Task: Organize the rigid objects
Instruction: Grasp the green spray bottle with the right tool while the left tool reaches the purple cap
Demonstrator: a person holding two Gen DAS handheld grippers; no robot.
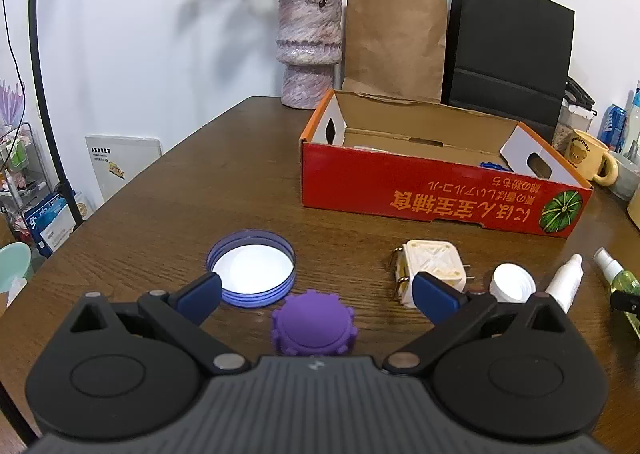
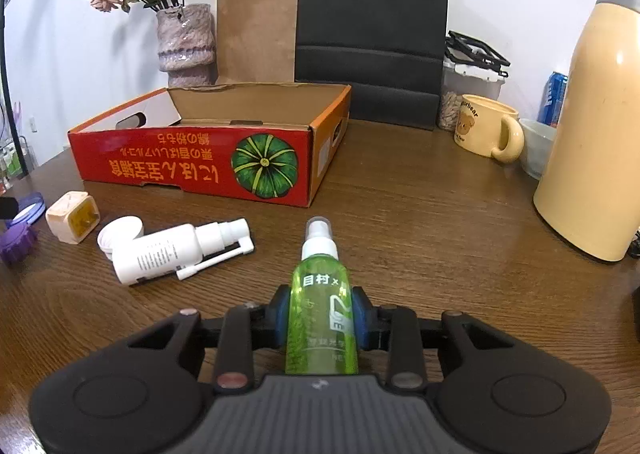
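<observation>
My left gripper [image 1: 316,292] is open, its jaws wide apart on either side of a purple ridged cap [image 1: 314,324] on the wooden table [image 1: 200,190]. A blue-rimmed lid [image 1: 251,268], a cream square plug block [image 1: 432,268], a white cap [image 1: 512,283] and a white spray bottle [image 1: 565,281] lie ahead. My right gripper [image 2: 320,312] is shut on a green spray bottle [image 2: 322,310], nozzle pointing forward. The open red cardboard box [image 2: 192,162] stands beyond, also in the left wrist view [image 1: 432,190], with something blue inside.
A vase of dried roses [image 1: 310,50], a brown paper bag [image 1: 394,42] and a black bag [image 1: 508,50] stand at the back. A yellow bear mug [image 2: 486,130], a cream thermos [image 2: 596,126], a blue can [image 2: 554,98] and a bowl [image 2: 538,148] stand at the right.
</observation>
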